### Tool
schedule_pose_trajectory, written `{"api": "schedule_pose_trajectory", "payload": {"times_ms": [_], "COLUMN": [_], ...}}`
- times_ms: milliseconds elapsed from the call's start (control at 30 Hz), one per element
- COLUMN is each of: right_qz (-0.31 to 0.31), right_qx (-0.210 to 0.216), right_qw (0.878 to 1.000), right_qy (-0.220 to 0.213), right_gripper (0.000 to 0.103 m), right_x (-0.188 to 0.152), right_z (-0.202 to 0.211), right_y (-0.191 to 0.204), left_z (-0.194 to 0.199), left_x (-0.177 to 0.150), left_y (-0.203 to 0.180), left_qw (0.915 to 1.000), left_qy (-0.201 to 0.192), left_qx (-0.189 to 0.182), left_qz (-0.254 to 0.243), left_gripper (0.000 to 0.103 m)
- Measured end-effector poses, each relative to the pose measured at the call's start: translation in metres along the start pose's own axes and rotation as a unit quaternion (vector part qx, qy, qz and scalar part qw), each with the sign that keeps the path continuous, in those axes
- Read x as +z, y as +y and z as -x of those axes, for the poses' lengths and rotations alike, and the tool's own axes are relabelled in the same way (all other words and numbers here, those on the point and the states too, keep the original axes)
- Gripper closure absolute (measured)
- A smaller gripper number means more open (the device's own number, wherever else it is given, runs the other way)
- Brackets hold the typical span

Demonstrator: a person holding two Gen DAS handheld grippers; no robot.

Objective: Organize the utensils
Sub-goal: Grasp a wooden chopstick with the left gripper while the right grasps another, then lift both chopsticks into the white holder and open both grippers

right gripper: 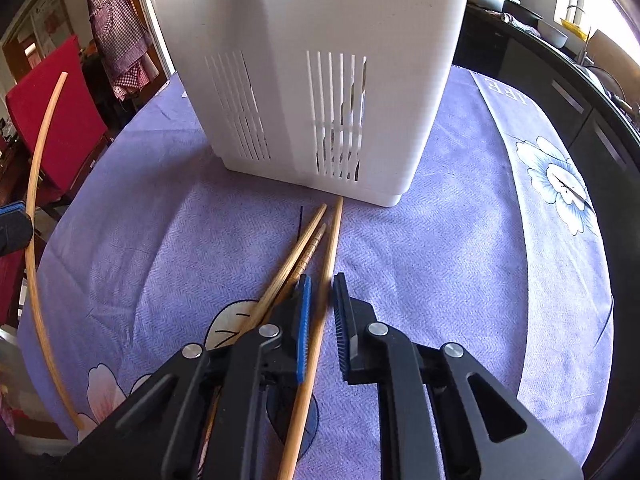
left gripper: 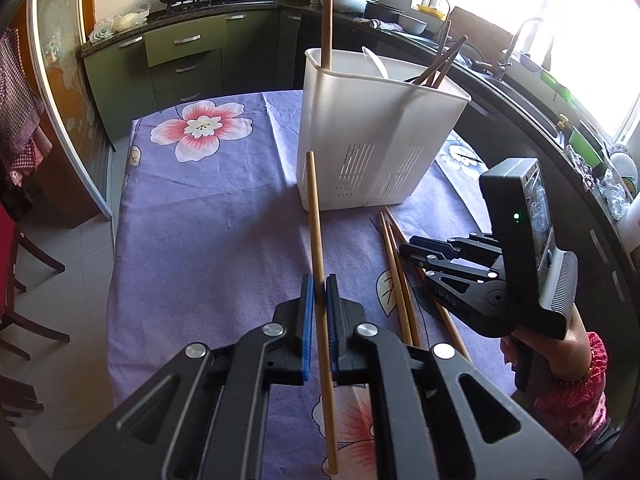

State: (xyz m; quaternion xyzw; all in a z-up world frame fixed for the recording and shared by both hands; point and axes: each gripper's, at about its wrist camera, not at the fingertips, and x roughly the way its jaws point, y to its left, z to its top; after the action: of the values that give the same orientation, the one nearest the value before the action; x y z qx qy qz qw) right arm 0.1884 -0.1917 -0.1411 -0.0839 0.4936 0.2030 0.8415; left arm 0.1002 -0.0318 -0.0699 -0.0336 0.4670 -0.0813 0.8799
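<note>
- Left hand-held gripper: its blue-padded jaws are clamped on a single bamboo chopstick, which runs lengthwise between the pads, its far tip reaching toward the base of the utensil holder. In the right wrist view the same chopstick appears at the left edge as a long curved line, lifted clear of the cloth.
- Right hand-held gripper: it points steeply down at the surface. Its jaws stand a narrow gap apart with one loose chopstick lying between them; the stick lies against the blue left pad, while a small gap shows at the black right pad. Whether the pads already press on it cannot be told.
- Remaining chopsticks: two more lie on the cloth just left of that one, fanning out toward the holder; the shorter one carries a ribbed, patterned tip. The left finger overlaps their near parts.
- Utensil holder: a white plastic bin with slotted vents near its base, standing upright on the surface just beyond the loose chopsticks. From the left wrist view it contains a tall wooden handle, a white spoon and several dark chopsticks leaning at its far right.
- Surface: covered by a purple cloth printed with pink and blue flowers.
- A hand in a pink sleeve holds the right tool.
</note>
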Motion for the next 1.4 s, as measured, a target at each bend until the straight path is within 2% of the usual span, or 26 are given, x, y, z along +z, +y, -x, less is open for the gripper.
{"api": "schedule_pose_trajectory", "payload": {"times_ms": [200, 400, 700, 967, 1300, 1400], "right_qz": [-0.005, -0.021, -0.046, -0.073, -0.084, -0.084], "right_qx": [0.002, 0.021, 0.043, 0.047, 0.056, 0.060], "right_qw": [1.000, 0.999, 0.995, 0.988, 0.983, 0.981], "right_qy": [0.002, -0.019, -0.076, -0.125, -0.155, -0.164], "right_gripper": [0.096, 0.096, 0.096, 0.096, 0.096, 0.096], "right_x": [0.001, 0.002, 0.002, -0.020, -0.031, -0.033], "right_z": [0.001, 0.019, 0.076, 0.136, 0.163, 0.171], "right_y": [0.006, -0.005, -0.022, -0.051, -0.061, -0.061], "left_z": [0.001, -0.002, -0.067, -0.102, -0.111, -0.107], "left_x": [0.000, 0.001, 0.011, 0.019, 0.018, 0.018], "left_y": [-0.001, 0.000, 0.014, 0.013, 0.003, 0.002], "left_qw": [1.0000, 1.0000, 0.9947, 0.9910, 0.9890, 0.9895], "left_qy": [-0.001, 0.005, 0.098, 0.127, 0.132, 0.131], "left_qx": [-0.001, 0.001, 0.001, 0.029, 0.063, 0.059], "left_qz": [0.001, 0.000, 0.031, 0.032, 0.017, 0.019], "left_gripper": [0.097, 0.097, 0.096, 0.095, 0.097, 0.097]}}
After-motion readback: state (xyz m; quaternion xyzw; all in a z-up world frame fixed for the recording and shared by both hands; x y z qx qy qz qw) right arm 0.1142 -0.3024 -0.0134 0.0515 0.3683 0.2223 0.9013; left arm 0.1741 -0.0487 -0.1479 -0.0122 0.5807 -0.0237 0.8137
